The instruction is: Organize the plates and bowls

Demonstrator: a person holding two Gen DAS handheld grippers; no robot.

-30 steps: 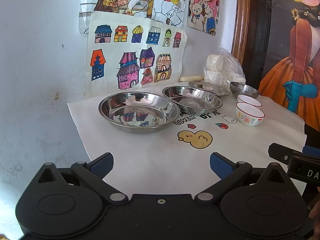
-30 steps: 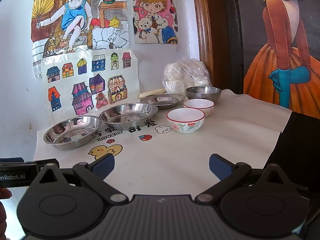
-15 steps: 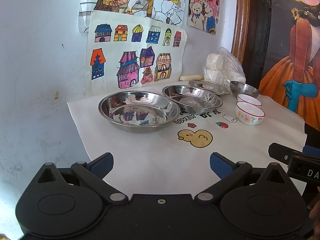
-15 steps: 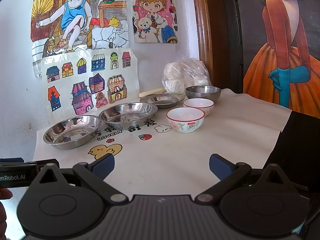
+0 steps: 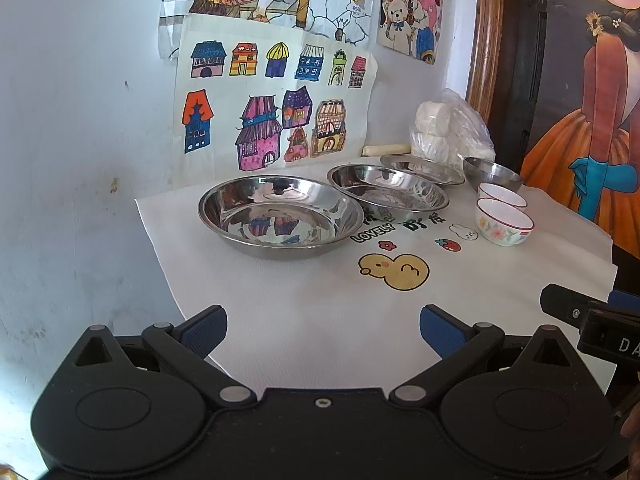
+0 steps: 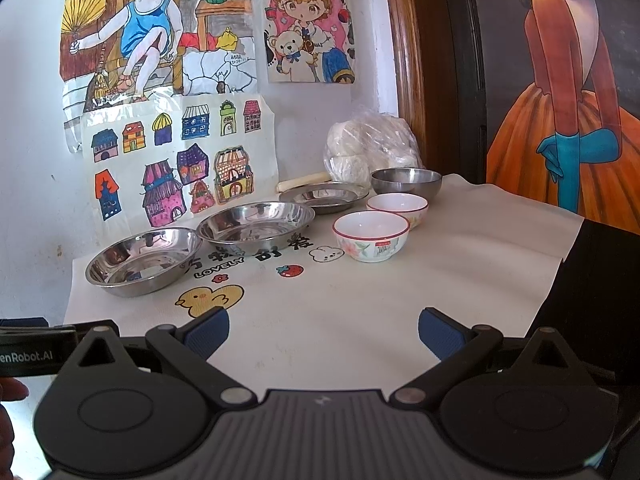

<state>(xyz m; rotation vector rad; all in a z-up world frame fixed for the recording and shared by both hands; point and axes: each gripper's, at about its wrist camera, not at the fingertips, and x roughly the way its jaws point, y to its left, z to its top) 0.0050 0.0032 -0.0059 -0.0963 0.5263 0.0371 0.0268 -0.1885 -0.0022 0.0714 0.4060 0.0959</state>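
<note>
Both claws stand wide and empty: the left gripper (image 5: 323,330) and right gripper (image 6: 323,330) hover low over the cloth (image 6: 360,320), unmoved from a second ago. Nothing has shifted, so sorting looks not yet begun. Beyond them, three steel plates (image 5: 276,216) sit in a row, with a steel bowl (image 6: 406,182) and two china bowls (image 6: 371,236) close together alongside.

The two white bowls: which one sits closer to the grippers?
The front white bowl, beside the printed bunny; the other white bowl sits behind it, by the steel bowl.
</note>
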